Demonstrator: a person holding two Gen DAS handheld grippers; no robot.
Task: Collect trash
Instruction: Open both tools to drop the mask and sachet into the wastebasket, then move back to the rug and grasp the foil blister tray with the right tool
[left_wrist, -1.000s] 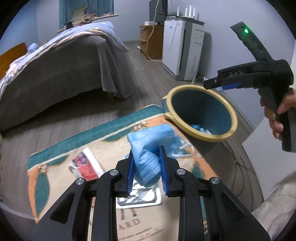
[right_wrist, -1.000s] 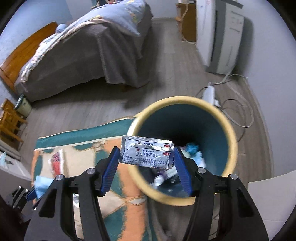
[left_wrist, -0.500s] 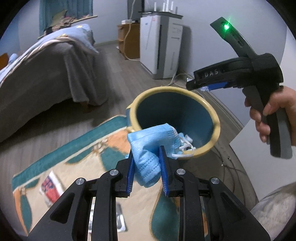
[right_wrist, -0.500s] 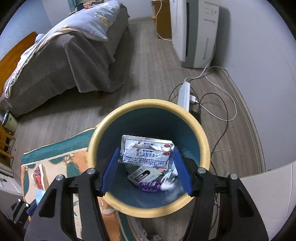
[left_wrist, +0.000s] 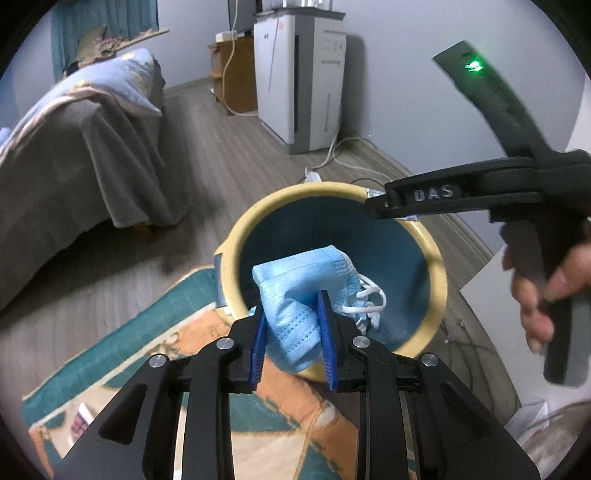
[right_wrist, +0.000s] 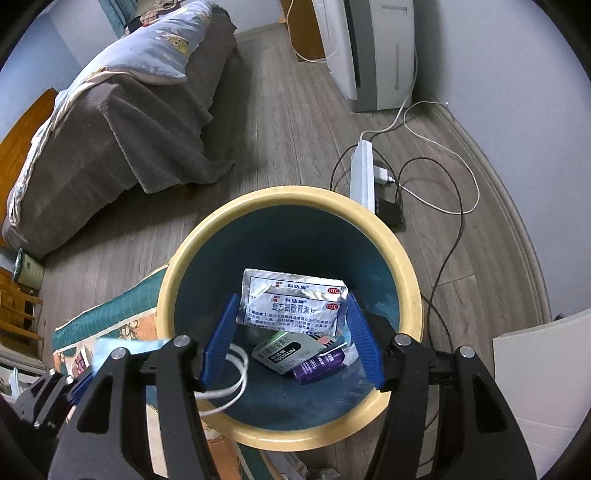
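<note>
A bin with a yellow rim (left_wrist: 236, 236) and teal inside stands on the floor by a patterned rug (left_wrist: 147, 332). My left gripper (left_wrist: 291, 310) is shut on a crumpled blue face mask (left_wrist: 299, 288), held over the bin's near edge, its white ear loops (left_wrist: 365, 299) dangling. My right gripper (right_wrist: 291, 306) is shut on two silver medicine sachets (right_wrist: 291, 299) directly above the bin's mouth (right_wrist: 291, 194). A medicine box (right_wrist: 284, 350) and a purple item (right_wrist: 317, 365) lie at the bin's bottom. The right gripper (left_wrist: 380, 206) shows from the side, in a hand (left_wrist: 535, 302).
A bed (left_wrist: 74, 147) under a grey cover stands at the left, an air purifier (left_wrist: 299, 74) and wooden cabinet (left_wrist: 236, 74) against the far wall. A power strip (right_wrist: 362, 173) with cables lies beyond the bin. A red-and-white wrapper (left_wrist: 79, 424) lies on the rug.
My left gripper has carried the mask from above the rug to the bin's near rim. My right gripper has moved from the bin's edge to over its middle and sunk lower.
</note>
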